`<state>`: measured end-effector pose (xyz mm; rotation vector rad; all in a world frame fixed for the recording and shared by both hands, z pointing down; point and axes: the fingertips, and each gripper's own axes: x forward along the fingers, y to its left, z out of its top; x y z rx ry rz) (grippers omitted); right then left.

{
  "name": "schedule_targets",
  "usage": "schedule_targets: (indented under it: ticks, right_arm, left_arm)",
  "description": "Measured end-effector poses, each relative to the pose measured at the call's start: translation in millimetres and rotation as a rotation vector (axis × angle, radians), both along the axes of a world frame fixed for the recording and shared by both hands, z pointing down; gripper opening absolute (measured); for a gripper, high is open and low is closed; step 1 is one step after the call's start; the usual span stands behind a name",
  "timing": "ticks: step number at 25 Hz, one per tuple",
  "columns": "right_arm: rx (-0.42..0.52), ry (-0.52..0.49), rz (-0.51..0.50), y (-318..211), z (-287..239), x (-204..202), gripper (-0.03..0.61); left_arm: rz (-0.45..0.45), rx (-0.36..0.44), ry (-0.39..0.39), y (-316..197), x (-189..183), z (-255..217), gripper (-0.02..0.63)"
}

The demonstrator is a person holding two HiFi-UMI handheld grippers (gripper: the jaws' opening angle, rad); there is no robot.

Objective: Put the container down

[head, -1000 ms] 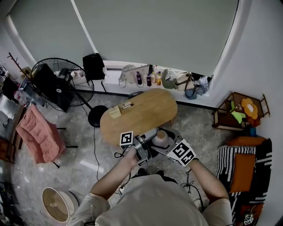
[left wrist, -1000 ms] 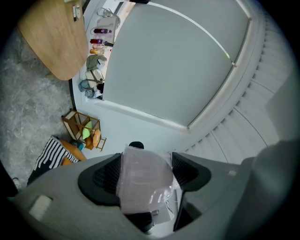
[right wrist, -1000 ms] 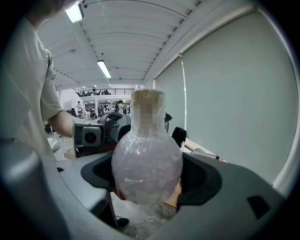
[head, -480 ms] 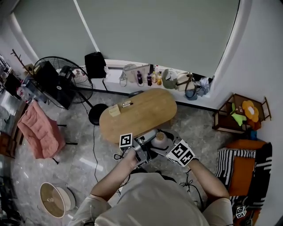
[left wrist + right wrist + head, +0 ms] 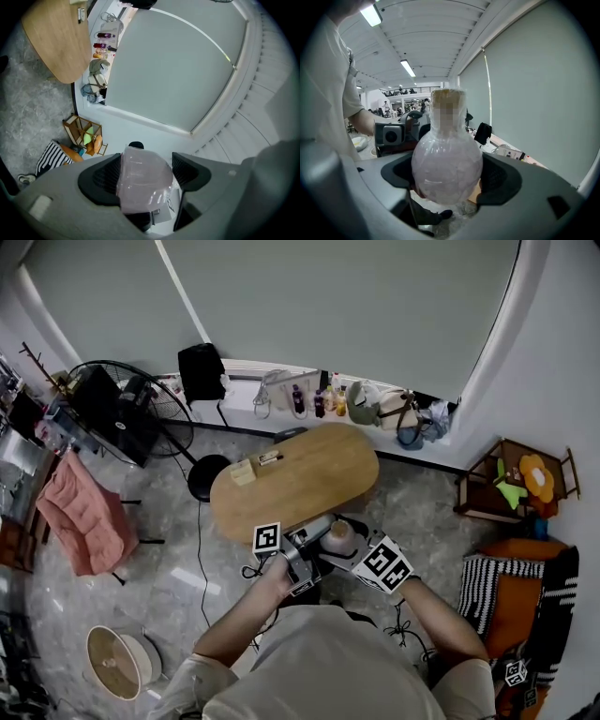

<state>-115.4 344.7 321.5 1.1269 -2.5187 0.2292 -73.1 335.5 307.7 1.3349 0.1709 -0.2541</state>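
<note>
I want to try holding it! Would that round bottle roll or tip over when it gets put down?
Probably tippy: the bottle has a ball-shaped belly and a narrow neck, so it may roll if laid sideways. Its crinkly clear wrap looks slippery against the fingers, so it could slide in a loose grip.

The person wears a pale short-sleeved shirt [image 5: 328,667]. The left hand-held gripper [image 5: 145,177] and the right hand-held gripper [image 5: 447,176] have grey moulded bodies with black ribbed pads [image 5: 502,178]. Each carries a white marker cube [image 5: 384,565] with black squares. A thin black cable [image 5: 249,569] curls at 7 o'clock of the left cube.
</note>
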Motion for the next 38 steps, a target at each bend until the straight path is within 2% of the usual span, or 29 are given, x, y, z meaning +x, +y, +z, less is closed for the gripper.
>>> schedule_targets:
  ticks: [6,14,22,29,38]
  right_arm:
    - [-0.007,-0.012,0.028,-58.9,16.6,13.4,0.394]
    - [-0.051,-0.012,0.063,-166.5,35.9,30.2,0.394]
    - [-0.055,-0.031,0.105,-256.2,46.0,34.0,0.393]
    - [-0.092,-0.025,0.107,-298.0,63.3,38.5,0.393]
    - [-0.127,-0.046,0.087,-326.4,78.3,60.6,0.393]
  left_arm:
    - [0.034,-0.018,0.006,-57.6,14.0,19.5,0.345]
    - [0.055,-0.055,-0.009,-166.4,31.2,37.2,0.345]
    - [0.110,-0.045,-0.013,-254.3,37.7,48.7,0.345]
    - [0.118,-0.074,-0.021,-296.3,42.6,66.2,0.345]
    - [0.079,-0.128,-0.036,-326.3,64.2,82.3,0.345]
